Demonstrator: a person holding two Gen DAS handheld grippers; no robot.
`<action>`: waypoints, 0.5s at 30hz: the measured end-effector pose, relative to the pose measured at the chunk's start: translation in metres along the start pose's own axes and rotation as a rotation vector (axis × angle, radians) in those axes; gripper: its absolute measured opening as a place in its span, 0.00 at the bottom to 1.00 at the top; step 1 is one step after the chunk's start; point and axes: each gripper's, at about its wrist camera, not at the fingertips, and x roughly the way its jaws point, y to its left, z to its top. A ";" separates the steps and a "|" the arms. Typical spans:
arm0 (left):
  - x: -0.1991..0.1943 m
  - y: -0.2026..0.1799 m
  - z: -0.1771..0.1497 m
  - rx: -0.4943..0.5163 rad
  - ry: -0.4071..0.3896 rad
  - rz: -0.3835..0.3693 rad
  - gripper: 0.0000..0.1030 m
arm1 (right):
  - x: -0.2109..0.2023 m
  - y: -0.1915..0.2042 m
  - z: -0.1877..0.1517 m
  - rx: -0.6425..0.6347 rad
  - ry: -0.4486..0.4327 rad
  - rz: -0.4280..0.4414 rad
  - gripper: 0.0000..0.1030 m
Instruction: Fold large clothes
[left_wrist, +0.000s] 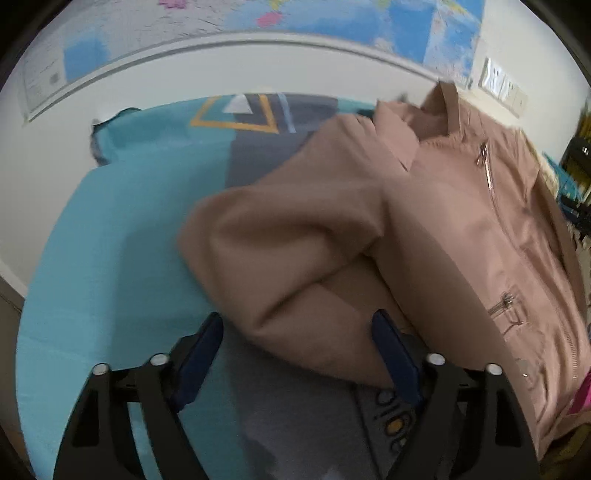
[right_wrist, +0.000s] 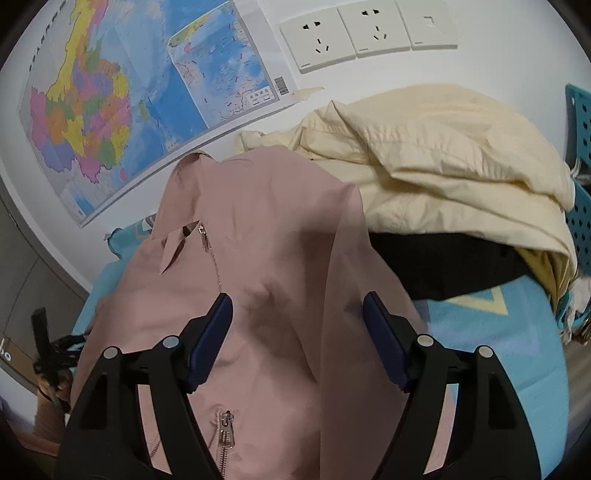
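Observation:
A dusty-pink zip jacket (left_wrist: 369, 221) lies front up on a teal and grey blanket (left_wrist: 129, 221), collar towards the wall. One sleeve is folded in over its body, making a thick fold. My left gripper (left_wrist: 297, 325) stands open at the near edge of that fold; the cloth reaches between the blue pads, which do not press on it. In the right wrist view the jacket (right_wrist: 258, 258) fills the middle, its zipper running down the chest. My right gripper (right_wrist: 297, 302) hovers open over the chest, with nothing gripped.
A heap of cream clothing (right_wrist: 443, 166) on top of a black garment (right_wrist: 443, 258) lies just right of the jacket. A teal perforated basket (right_wrist: 580, 184) stands at the far right. A wall map (right_wrist: 110, 110) and sockets (right_wrist: 351, 29) hang on the wall behind.

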 end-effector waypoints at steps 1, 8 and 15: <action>0.003 -0.004 0.000 0.016 -0.001 0.045 0.41 | -0.001 -0.001 -0.002 0.010 -0.001 0.007 0.70; -0.036 0.021 0.032 0.069 -0.093 0.497 0.10 | -0.017 0.003 -0.007 -0.005 -0.027 0.001 0.70; -0.032 0.006 0.027 0.232 -0.081 0.789 0.65 | -0.017 0.017 -0.019 -0.058 0.005 0.021 0.70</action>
